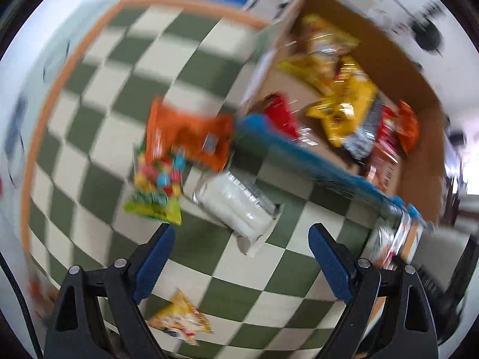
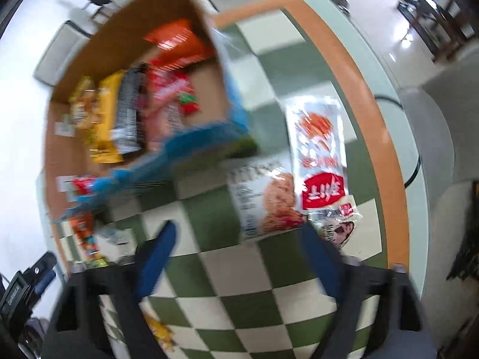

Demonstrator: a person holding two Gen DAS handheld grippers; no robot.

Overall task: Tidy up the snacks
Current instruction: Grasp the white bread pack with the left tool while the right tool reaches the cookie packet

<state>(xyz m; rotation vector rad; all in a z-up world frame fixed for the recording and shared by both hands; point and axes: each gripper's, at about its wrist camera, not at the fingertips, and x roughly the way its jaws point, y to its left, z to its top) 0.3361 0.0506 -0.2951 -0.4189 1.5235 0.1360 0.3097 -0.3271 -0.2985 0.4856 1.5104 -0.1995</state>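
A cardboard box (image 1: pixel 419 95) with a blue front flap holds several yellow, red and orange snack packs (image 1: pixel 344 95); it also shows in the right wrist view (image 2: pixel 89 59). In the left wrist view an orange pack (image 1: pixel 191 137), a colourful candy bag (image 1: pixel 158 185) and a white pack (image 1: pixel 236 206) lie on the checkered cloth just ahead of my open, empty left gripper (image 1: pixel 242 239). In the right wrist view a white-and-red pack (image 2: pixel 320 152) and a cookie pack (image 2: pixel 266 200) lie just ahead of my open, empty right gripper (image 2: pixel 239 236).
The green-and-cream checkered cloth (image 1: pixel 98 95) has an orange border. A small yellow pack (image 1: pixel 179 320) lies under the left gripper. A dark-printed pack (image 2: pixel 338 227) peeks out beside the right finger. Chairs (image 2: pixel 60 51) stand beyond the table.
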